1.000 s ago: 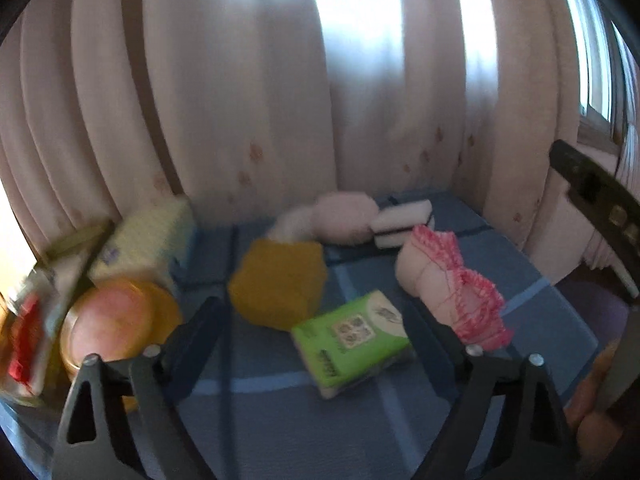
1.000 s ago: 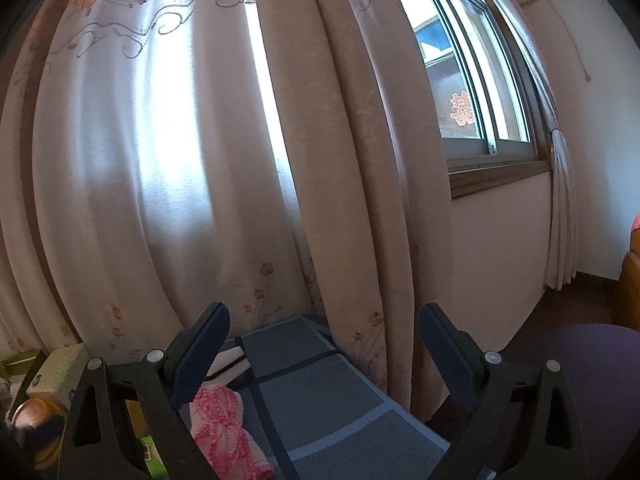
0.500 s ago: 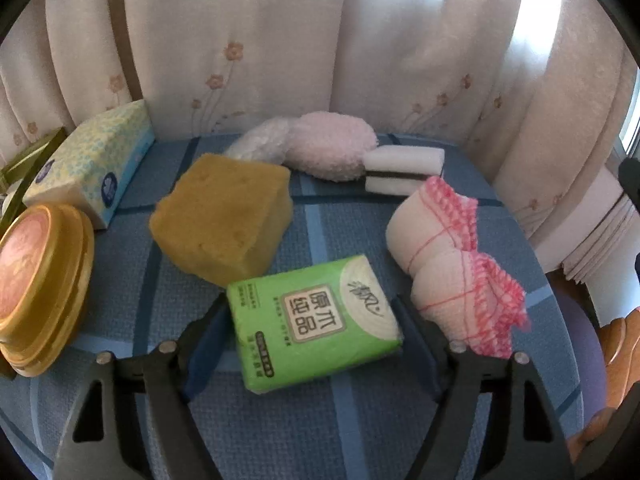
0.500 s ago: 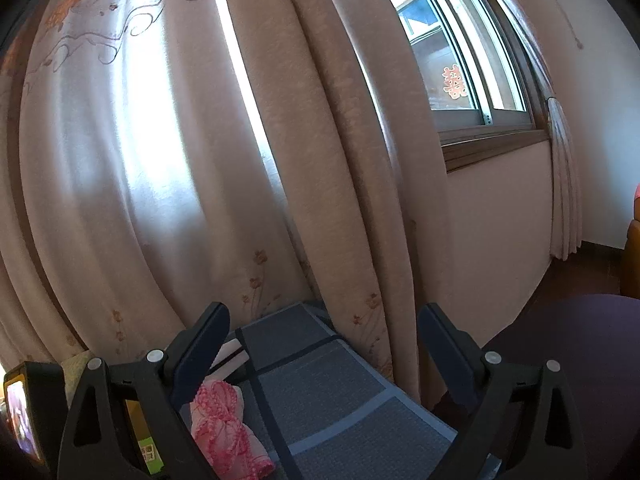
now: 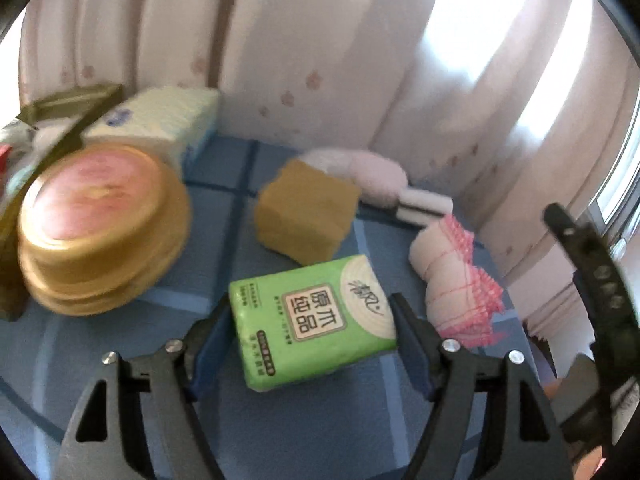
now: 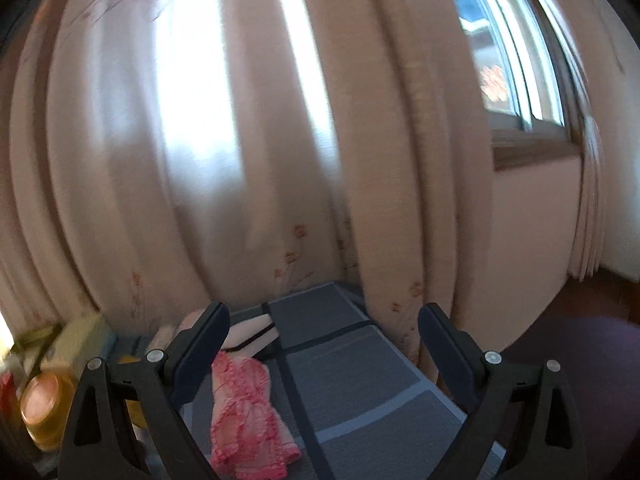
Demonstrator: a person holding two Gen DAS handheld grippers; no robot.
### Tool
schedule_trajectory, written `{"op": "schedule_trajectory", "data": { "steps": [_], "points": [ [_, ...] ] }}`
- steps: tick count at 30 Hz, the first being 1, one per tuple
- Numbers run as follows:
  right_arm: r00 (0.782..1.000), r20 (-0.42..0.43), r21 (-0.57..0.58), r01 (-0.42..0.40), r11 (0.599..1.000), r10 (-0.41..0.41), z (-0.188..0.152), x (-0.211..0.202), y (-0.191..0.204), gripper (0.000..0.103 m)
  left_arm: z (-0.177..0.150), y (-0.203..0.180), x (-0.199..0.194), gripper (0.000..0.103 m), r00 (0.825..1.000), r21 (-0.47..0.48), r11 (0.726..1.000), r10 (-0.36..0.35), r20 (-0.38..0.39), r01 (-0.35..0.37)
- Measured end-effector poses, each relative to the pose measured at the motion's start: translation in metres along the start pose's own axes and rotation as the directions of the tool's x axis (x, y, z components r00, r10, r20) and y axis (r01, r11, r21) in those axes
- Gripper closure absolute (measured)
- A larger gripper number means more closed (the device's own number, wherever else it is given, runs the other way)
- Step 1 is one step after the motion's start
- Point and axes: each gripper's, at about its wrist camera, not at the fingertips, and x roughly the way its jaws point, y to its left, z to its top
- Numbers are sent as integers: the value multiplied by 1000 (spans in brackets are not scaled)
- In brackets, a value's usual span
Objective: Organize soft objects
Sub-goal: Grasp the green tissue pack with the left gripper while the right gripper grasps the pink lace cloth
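closing around a green tissue pack (image 5: 312, 316) on the blue checked cloth (image 5: 120, 360), left gripper (image 5: 312, 344) jaws either side of it, pads at its edges, firm grip not yet evident. seen left to right from the left wrist: dark box (image 5: 60, 104) at the far left, blurred; round gold tin (image 5: 100, 228) with pink lid; pale tissue box (image 5: 168, 120) behind the tin; yellow sponge (image 5: 306, 218) just behind the green pack; pink puff (image 5: 372, 176) against the curtain (image 5: 320, 40), touching the sponge's far corner; white sponge (image 5: 424, 206) with a dark middle layer beside the puff; pink-edged cloth (image 5: 456, 272) lying to the right of the pack, apart from it; black strap (image 5: 592, 264) at the right edge. from the right wrist, again left to right: gold tin (image 6: 44, 404) and tissue box (image 6: 80, 340), blurred; pink-edged cloth (image 6: 248, 412) partly behind the left finger; right gripper (image 6: 324, 356) spread wide, empty, hovering over bare cloth (image 6: 360, 360) near the corner; curtain (image 6: 240, 120) behind; window (image 6: 516, 48) at upper right.
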Motion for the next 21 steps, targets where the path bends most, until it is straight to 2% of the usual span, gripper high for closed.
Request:
{"op": "schedule_trajectory", "data": {
  "steps": [2, 5, 7, 10, 12, 17, 21],
  "points": [
    [1000, 7, -68, -11, 998, 12, -1, -2, 13, 6, -1, -1, -13, 28, 999, 37, 999, 14, 47, -16],
    [999, 12, -166, -30, 986, 32, -5, -4, 33, 6, 2, -4, -29, 28, 988, 129, 987, 75, 138, -93],
    [998, -13, -167, -58, 984, 57, -5, 0, 34, 6, 6, -2, -37, 28, 976, 162, 977, 109, 188, -140],
    [995, -90, -125, -52, 991, 41, -3, 16, 25, 6, 15, 10, -47, 28, 956, 184, 961, 157, 250, -206],
    [986, -159, -122, -61, 991, 41, -4, 29, 25, 6, 21, 19, -47, 28, 944, 180, 954, 187, 273, -241],
    [975, -217, -159, -93, 983, 57, -9, 36, 34, 6, 26, 43, -53, 28, 922, 154, 942, 242, 301, -297],
    [947, -318, -210, -126, 970, 54, -15, 53, 46, 6, 25, 52, -57, 28, 905, 152, 930, 271, 328, -334]
  ]
}}
